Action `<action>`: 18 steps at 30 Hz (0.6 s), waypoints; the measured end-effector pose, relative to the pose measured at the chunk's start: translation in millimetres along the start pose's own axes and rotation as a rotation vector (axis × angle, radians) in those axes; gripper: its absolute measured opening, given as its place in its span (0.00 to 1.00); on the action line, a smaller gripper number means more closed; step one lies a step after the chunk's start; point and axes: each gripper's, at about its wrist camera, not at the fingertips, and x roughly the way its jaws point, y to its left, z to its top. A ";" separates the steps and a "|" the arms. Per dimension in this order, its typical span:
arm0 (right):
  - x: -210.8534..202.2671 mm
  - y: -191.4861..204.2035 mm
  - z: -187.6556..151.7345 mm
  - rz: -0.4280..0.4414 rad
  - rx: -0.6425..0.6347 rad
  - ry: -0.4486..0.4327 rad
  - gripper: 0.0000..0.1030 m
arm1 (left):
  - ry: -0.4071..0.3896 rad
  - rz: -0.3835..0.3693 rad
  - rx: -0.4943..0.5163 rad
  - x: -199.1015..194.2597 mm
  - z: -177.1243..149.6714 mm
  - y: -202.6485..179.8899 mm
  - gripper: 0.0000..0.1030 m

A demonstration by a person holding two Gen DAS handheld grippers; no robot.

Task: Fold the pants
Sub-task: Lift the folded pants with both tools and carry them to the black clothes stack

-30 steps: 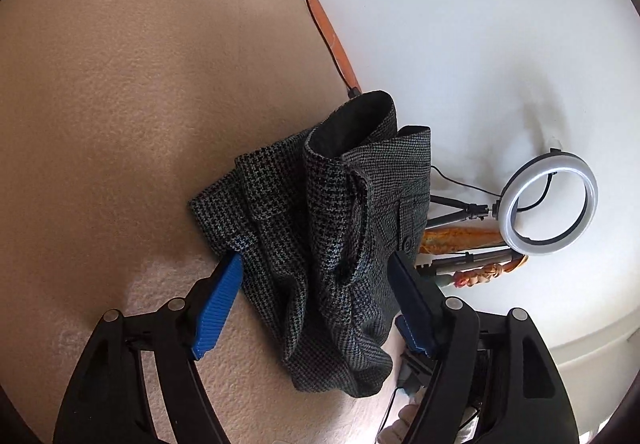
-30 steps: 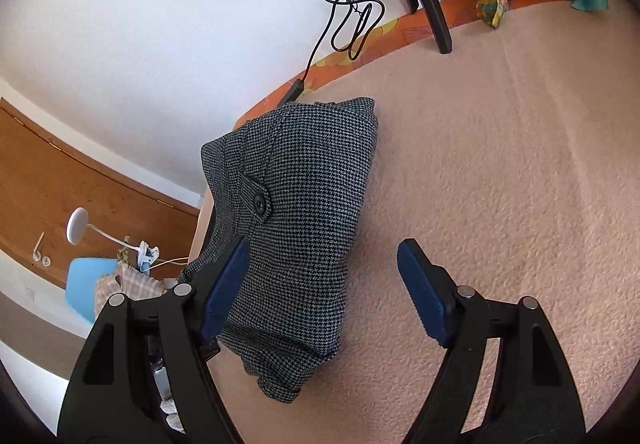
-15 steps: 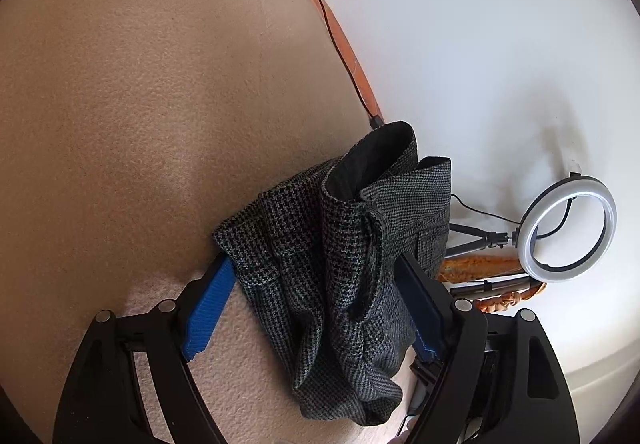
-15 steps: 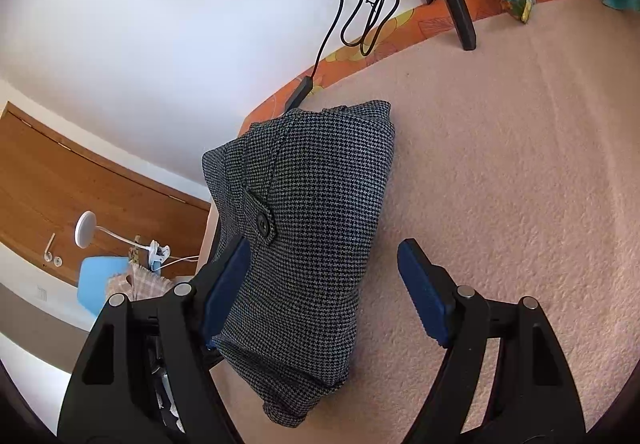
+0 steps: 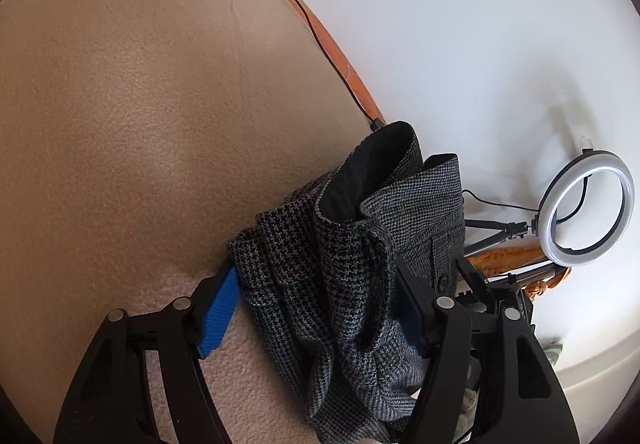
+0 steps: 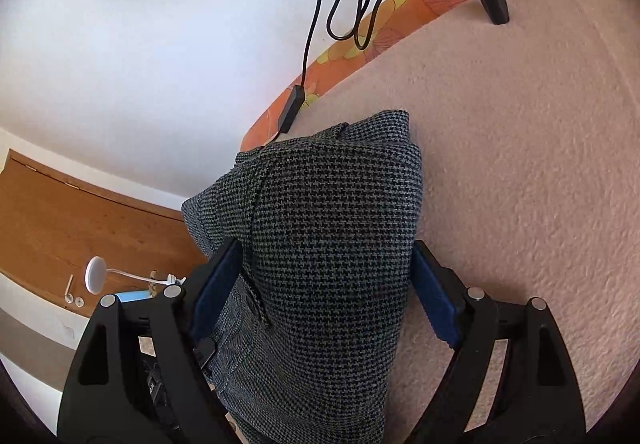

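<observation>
Straddling the folded houndstooth pants point(image 5: 340, 284) at the blanket's point(image 5: 120, 124) wall-side edge, left gripper point(image 5: 316, 304) spread wide, pads flanking the stacked layers, not clamped. Right gripper point(image 6: 324, 296) likewise agape around the bundle. Best closed together, deep over every layer, clear of the cable point(image 6: 308, 40).

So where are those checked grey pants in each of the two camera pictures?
Left wrist view: the pants sit lower centre-right, bunched between the blue fingers.
Right wrist view: the pants fill the centre and bottom, between the fingers.
Shared landmark: the orange patterned edge of the bed along the white wall.
</observation>
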 end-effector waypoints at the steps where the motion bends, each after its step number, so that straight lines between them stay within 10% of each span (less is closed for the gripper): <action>1: 2.4 1.9 0.1 0.000 -0.004 -0.002 0.84 | 0.002 0.000 0.004 1.5 0.6 0.4 0.54; 10: 2.5 19.4 0.4 -0.044 -0.076 -0.031 0.36 | 0.006 -0.010 0.078 3.7 -2.8 -4.4 0.35; 18: -18.5 63.5 -4.2 -0.107 -0.252 -0.067 0.23 | -0.011 0.015 0.194 -2.0 -10.0 -22.4 0.31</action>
